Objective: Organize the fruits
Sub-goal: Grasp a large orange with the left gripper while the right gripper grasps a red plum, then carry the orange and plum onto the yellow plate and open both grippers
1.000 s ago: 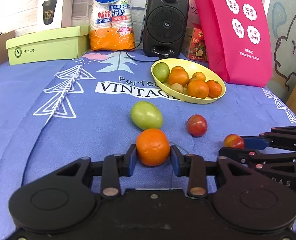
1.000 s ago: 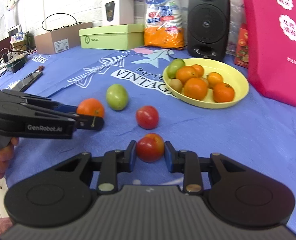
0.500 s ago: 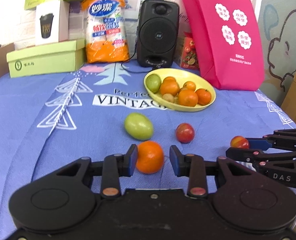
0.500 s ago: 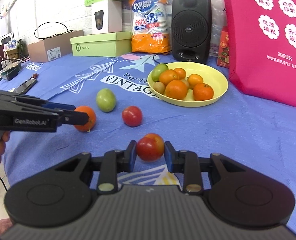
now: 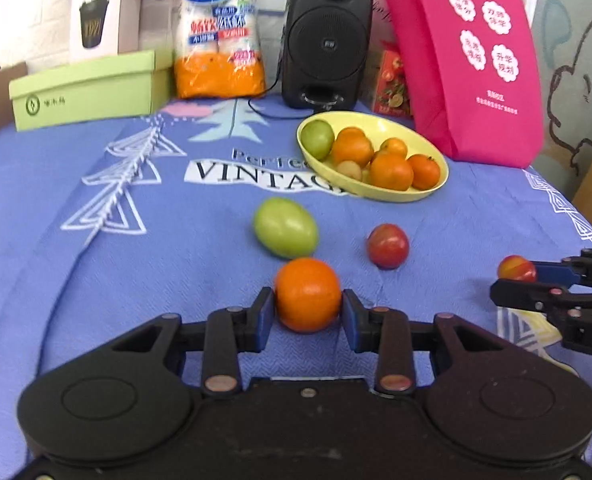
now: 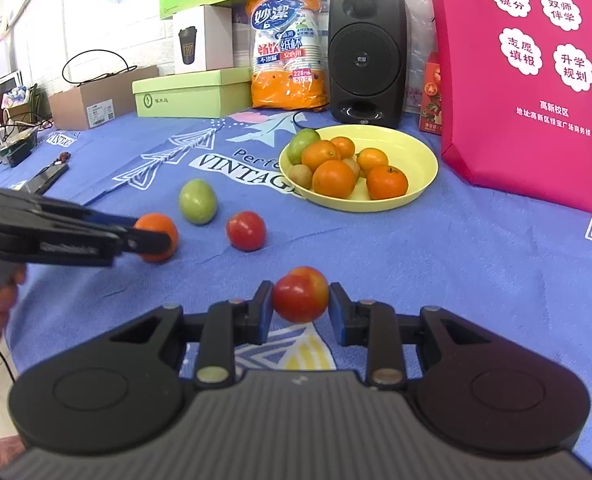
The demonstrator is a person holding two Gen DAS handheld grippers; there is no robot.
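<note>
Fruits lie on a table covered with a blue printed cloth (image 5: 76, 240). The left claw (image 5: 308, 312) is clamped on a round orange citrus fruit (image 5: 307, 294), with its blue pads pressing on both sides of the fruit. The right claw (image 6: 300, 306) is clamped in the same way on a small red tomato with a yellowish patch (image 6: 301, 294). In the left wrist view this same claw comes in from the right edge, with the tomato at its tips.

Between the two claws and the bowl, a green oval fruit (image 5: 286, 227) and a second red tomato (image 5: 388, 246) rest on the cloth, near each other but apart. Farther back stands a shallow yellow bowl (image 6: 416, 152). It holds several orange citrus fruits, one green fruit at its left side and some small brownish fruits.

Behind the bowl a black loudspeaker (image 6: 366, 50) stands, with an orange pack of paper cups (image 6: 286, 50) to its left and a pale green flat box (image 6: 192, 94) further left. A pink fabric bag with white labels (image 6: 536, 80) stands to the right of the bowl.
</note>
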